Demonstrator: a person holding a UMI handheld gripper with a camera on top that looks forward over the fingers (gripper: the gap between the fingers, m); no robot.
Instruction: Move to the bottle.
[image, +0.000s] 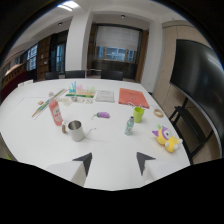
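White laminate is covering the table (115, 145), which is filling most of the gripper view and carrying every object listed below. The gripper (114, 163) is hovering above the near edge of the table with its two dark fingers (84, 163) spread wide apart; nothing is sitting between them and they are touching nothing.

The bottle (129, 125), small and clear with a green cap, is standing upright beyond the fingers, slightly right of their centre line and well apart from both tips. A green cup (138, 114) is standing just beyond it, a little to the right. A yellow plush toy (166, 138) is lying to the right of the bottle, near the right table edge.

To the left, a metal cup (75, 130) is standing ahead of the left finger, and a pink bottle (55, 112) is standing upright just beyond it on its left. A small purple object (102, 115) is lying near the table's middle. At the far side, an orange folder (133, 97) is lying flat, with a white booklet (105, 95) to its left. A roll of tape (158, 112) is resting near the far right edge.

Dark chairs (75, 74) are standing behind the far side of the table.
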